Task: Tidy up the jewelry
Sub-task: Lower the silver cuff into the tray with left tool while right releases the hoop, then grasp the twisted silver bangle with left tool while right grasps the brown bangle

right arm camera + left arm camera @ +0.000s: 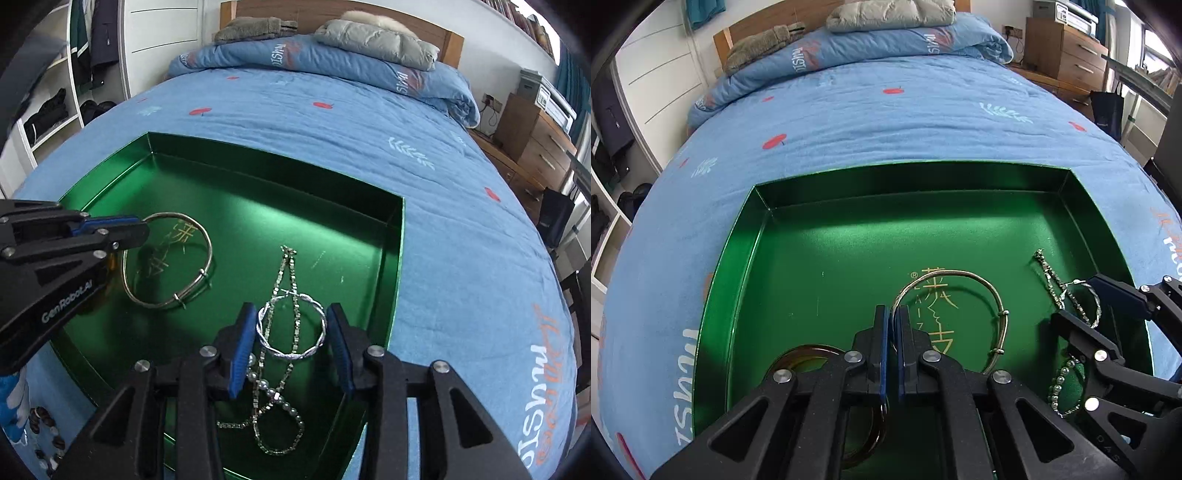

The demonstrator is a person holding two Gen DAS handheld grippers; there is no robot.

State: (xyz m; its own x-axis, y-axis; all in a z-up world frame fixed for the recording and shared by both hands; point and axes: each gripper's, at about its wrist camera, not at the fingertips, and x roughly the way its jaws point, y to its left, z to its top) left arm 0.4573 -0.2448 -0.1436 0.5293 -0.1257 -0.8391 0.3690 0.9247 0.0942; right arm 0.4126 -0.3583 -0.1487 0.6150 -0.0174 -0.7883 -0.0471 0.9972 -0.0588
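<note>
In the green tray (pixel 395 266) on the bed, the left gripper (pixel 893 325) has its jaws pinching the rim of the thin wire bangle (pixel 207 240). The right gripper (pixel 291 332) has its jaws spread either side of the twisted silver bangle (pixel 291 355), which lies over a chain necklace (pixel 291 273). Both bangles look light, stiff and slippery, so I would grip across the wire, lifting clear of the limp chain that may snag.

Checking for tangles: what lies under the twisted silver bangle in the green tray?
A thin chain necklace runs beneath the twisted silver bangle on the green tray. Pearl beads lie nearer; the right gripper hides their left end.

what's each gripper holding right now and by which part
Left gripper pinches the gold bangle by its rim. Right gripper brackets the twisted silver ring, open, holding nothing.
</note>
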